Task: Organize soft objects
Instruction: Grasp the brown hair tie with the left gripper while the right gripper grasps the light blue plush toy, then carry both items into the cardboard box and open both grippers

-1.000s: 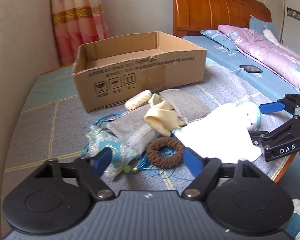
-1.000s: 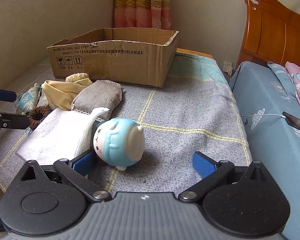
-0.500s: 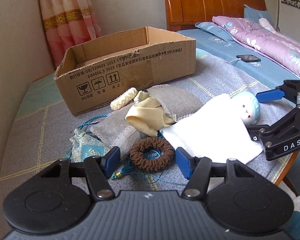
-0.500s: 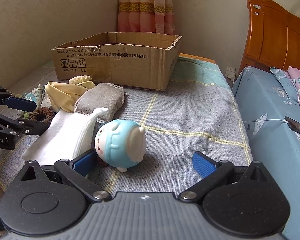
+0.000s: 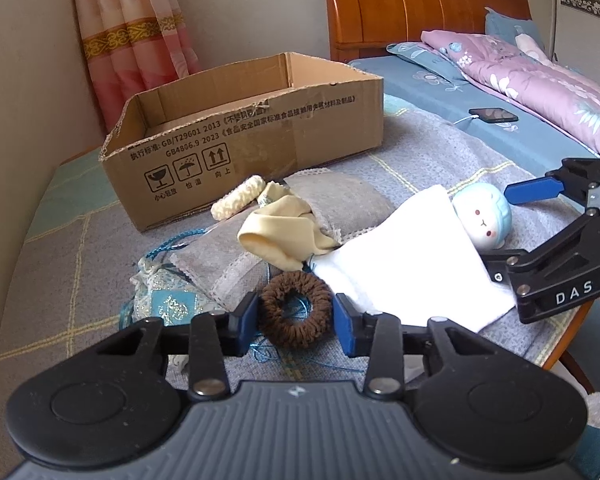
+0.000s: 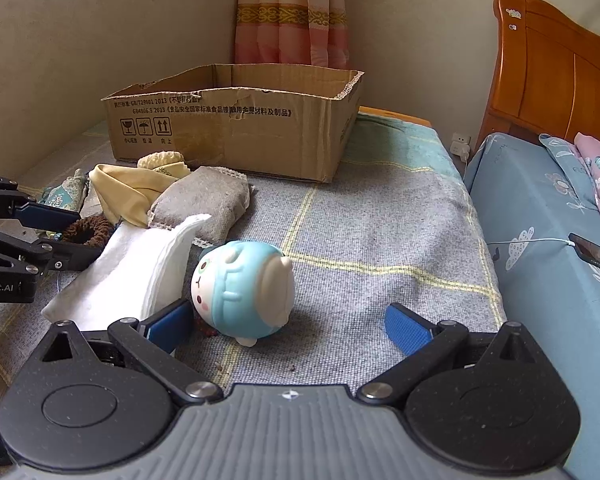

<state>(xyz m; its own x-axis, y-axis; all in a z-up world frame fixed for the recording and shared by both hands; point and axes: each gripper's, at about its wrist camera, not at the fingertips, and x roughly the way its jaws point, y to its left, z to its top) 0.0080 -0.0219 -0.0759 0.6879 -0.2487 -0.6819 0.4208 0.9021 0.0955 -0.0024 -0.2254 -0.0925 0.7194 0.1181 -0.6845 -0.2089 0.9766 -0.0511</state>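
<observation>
On the grey checked blanket (image 5: 60,264), my downward-tilted left gripper (image 5: 295,322) is closing around the brown knitted ring scrunchie (image 5: 296,312); my right gripper (image 6: 290,326) hovers released beside the blue-and-white round plush toy (image 6: 244,286).

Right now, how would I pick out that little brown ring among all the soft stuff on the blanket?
Find the open cardboard box on the grey checked blanket; the pile lies in front of it. At the pile's near edge, beside the white folded cloth, sits the hair tie, between the closing left gripper pads. It alone is dark brown, ribbed and doughnut-shaped.
</observation>
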